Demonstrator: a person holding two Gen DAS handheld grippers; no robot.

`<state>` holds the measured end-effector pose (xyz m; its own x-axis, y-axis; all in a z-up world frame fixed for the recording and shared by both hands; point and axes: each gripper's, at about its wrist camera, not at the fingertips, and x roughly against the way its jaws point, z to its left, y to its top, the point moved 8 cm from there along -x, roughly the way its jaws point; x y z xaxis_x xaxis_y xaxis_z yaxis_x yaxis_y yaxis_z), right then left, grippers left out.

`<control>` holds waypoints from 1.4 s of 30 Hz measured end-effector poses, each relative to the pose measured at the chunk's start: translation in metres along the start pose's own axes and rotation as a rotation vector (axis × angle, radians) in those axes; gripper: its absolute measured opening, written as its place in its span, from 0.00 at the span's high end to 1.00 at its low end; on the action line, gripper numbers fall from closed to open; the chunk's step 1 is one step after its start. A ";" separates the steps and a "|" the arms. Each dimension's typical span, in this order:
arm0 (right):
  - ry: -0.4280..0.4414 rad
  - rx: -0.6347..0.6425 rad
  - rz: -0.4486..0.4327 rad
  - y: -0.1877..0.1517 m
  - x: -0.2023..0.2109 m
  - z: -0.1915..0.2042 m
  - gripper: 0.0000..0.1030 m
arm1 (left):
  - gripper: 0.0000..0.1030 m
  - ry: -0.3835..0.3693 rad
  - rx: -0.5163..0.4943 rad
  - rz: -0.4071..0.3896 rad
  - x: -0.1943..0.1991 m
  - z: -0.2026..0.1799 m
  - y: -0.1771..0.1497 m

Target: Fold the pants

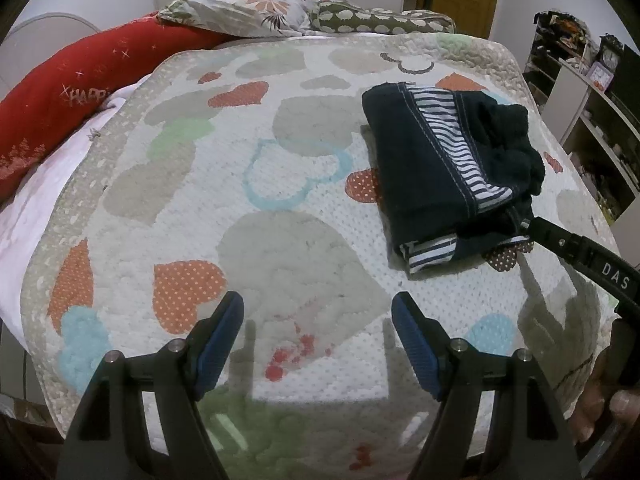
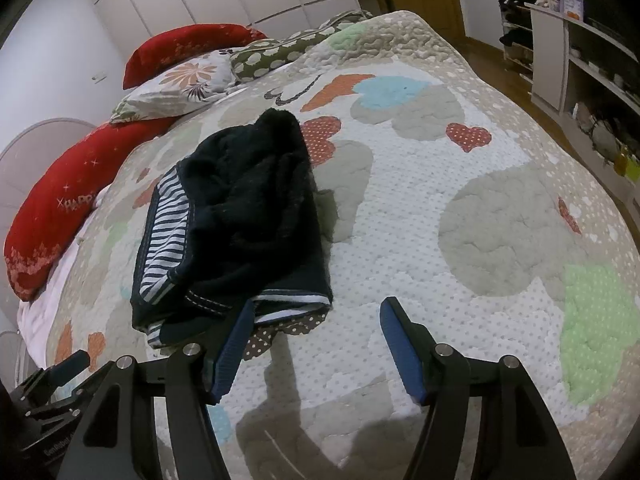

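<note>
The dark navy pants with a striped white-and-navy lining lie folded into a compact bundle on the heart-patterned quilt. In the right wrist view the pants sit just ahead and left of my right gripper, which is open; its left finger touches the bundle's near edge. My left gripper is open and empty above the quilt, left of and nearer than the pants. The right gripper's finger shows at the bundle's near right corner.
Red pillows, a floral pillow and a dotted olive pillow lie at the head of the bed. White shelves with clutter stand to the right, beyond a strip of wooden floor. A wardrobe and a wooden door stand behind.
</note>
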<state>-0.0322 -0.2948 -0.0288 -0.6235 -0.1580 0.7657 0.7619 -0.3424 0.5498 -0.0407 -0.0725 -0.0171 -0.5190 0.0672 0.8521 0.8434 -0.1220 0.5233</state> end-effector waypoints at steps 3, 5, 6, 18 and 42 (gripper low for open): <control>-0.002 -0.003 0.001 0.000 0.000 -0.001 0.32 | 0.27 0.000 -0.001 0.005 -0.001 -0.001 -0.001; -0.003 -0.005 0.004 0.000 -0.001 -0.001 0.32 | 0.27 0.000 -0.002 0.007 -0.002 -0.001 -0.001; -0.003 -0.006 0.005 0.000 -0.002 -0.002 0.32 | 0.27 0.000 -0.002 0.008 -0.002 -0.001 -0.001; -0.006 -0.007 0.009 -0.001 -0.003 -0.002 0.31 | 0.27 -0.006 0.005 0.017 -0.005 -0.001 -0.002; -0.010 -0.005 0.010 -0.003 -0.005 -0.002 0.29 | 0.27 -0.019 0.017 0.060 -0.018 0.000 -0.009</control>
<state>-0.0319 -0.2947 -0.0353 -0.6142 -0.1519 0.7744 0.7671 -0.3453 0.5407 -0.0392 -0.0729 -0.0378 -0.4645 0.0794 0.8820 0.8753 -0.1100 0.4709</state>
